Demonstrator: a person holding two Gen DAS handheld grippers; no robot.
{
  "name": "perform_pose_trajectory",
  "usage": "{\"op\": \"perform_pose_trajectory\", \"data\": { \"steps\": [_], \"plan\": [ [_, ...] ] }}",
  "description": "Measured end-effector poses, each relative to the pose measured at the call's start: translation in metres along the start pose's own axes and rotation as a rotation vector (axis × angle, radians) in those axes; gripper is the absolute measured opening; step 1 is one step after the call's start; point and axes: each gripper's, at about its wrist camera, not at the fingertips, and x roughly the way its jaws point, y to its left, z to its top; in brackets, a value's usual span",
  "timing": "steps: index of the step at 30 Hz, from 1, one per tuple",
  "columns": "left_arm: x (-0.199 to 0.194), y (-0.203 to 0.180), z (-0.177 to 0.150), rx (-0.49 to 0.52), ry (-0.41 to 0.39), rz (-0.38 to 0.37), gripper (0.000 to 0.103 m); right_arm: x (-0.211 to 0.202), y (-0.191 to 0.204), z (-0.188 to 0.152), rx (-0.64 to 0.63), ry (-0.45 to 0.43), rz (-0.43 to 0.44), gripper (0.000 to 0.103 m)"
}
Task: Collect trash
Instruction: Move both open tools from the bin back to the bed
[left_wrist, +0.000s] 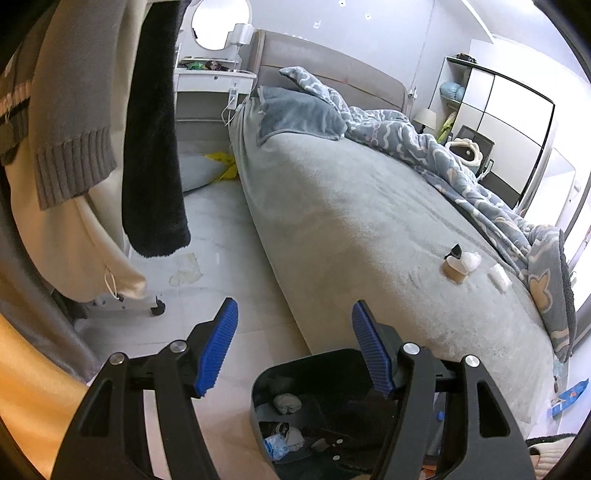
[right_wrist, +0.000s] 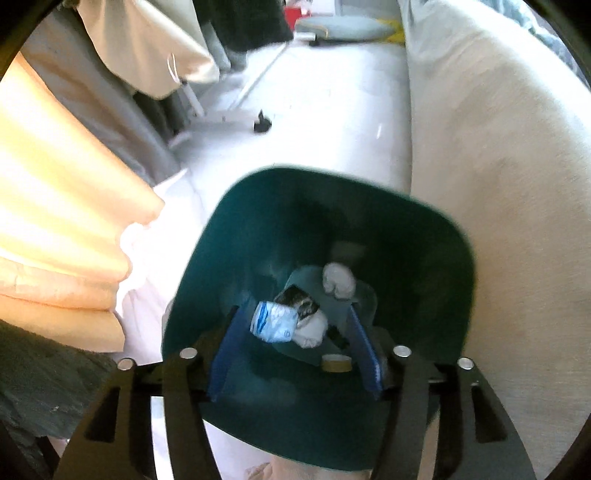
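Dark green plastic fills my right wrist view: the square-mouthed waste bin (right_wrist: 424, 266) stands on the pale tiled floor (right_wrist: 332, 122) beside the bed, and my right gripper (right_wrist: 293, 345) hangs over its mouth, pointing steeply down. Its blue ribbed pads (right_wrist: 364, 350) stand apart with nothing pressed between them. Below them on the bin's bottom I see a crumpled blue-and-white plastic wrapper (right_wrist: 275, 321), a wadded white tissue (right_wrist: 338, 278), a second white wad (right_wrist: 312, 330) touching the wrapper, a dark printed scrap (right_wrist: 297, 299), and a small brown tape roll (right_wrist: 336, 363) near my right pad.

My left gripper (left_wrist: 293, 349) points out across the room, jaws likewise open and empty. In that view the same bin (left_wrist: 266, 384) sits just beside the long side of the grey-sheeted bed (left_wrist: 332, 206). More rubbish lies on the sheet, well apart from the bin: a tan cardboard tube (left_wrist: 453, 272) touching a white tissue ball (left_wrist: 471, 260), with a small black piece (left_wrist: 453, 252) against them, and a flat white tissue (left_wrist: 499, 277) near them. A blue patterned duvet (left_wrist: 443, 155) is bunched along the far edge. Hanging garments, a grey knit sleeve (left_wrist: 74, 155) and a black fleece (left_wrist: 155, 147), crowd the left.
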Motion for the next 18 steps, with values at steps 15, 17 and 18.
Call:
{"op": "perform_pose_trajectory", "data": {
  "steps": [15, 17, 18],
  "plan": [
    [0.009, -0.06, 0.015, 0.056, -0.039, -0.015, 0.079, -0.1, -0.064, 0.0, 0.099, -0.264, -0.079, 0.097],
    [0.013, -0.068, 0.017, 0.065, -0.038, -0.02, 0.079, -0.111, -0.079, -0.002, 0.13, -0.292, -0.085, 0.1],
    [0.015, -0.072, 0.018, 0.07, -0.037, -0.023, 0.079, -0.117, -0.086, -0.004, 0.147, -0.311, -0.092, 0.1]
  ]
}}
